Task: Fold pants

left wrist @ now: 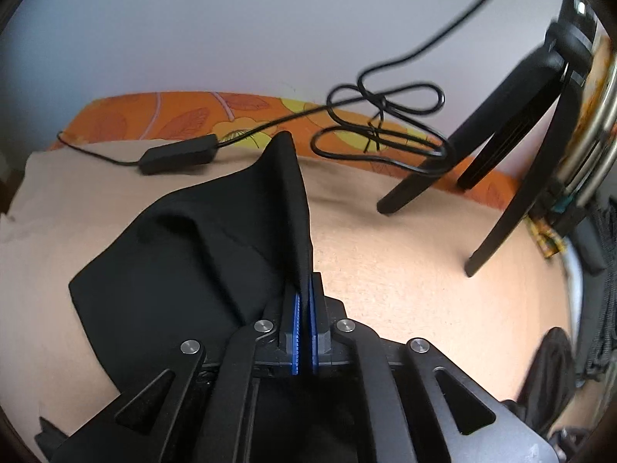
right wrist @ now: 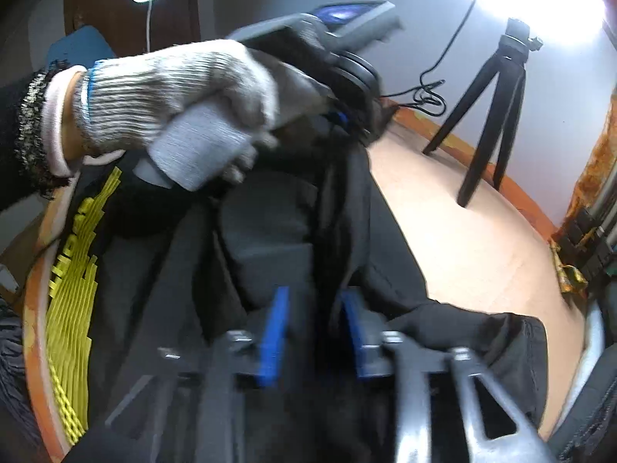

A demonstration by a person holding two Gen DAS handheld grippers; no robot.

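The black pants [left wrist: 185, 262] lie on a beige cover [left wrist: 405, 270], with one edge pulled up into a peak. My left gripper [left wrist: 305, 289] is shut on that raised edge, its blue pads [left wrist: 296, 332] pressed together on the fabric. From the right wrist view, a gloved hand [right wrist: 173, 92] holds the left gripper [right wrist: 343, 119] above the pants [right wrist: 270, 231], which hang from it in folds. My right gripper [right wrist: 314, 301] hovers over the dark cloth with its blue pads [right wrist: 275, 332] apart and not pressing on anything.
A black tripod [left wrist: 501, 146] stands on the cover at the right, also the tripod [right wrist: 489, 115] in the right wrist view. A looped black cable [left wrist: 385, 115] and a power adapter [left wrist: 177, 158] lie near the orange floral border [left wrist: 154, 115]. A yellow-printed dark garment [right wrist: 73, 289] sits at left.
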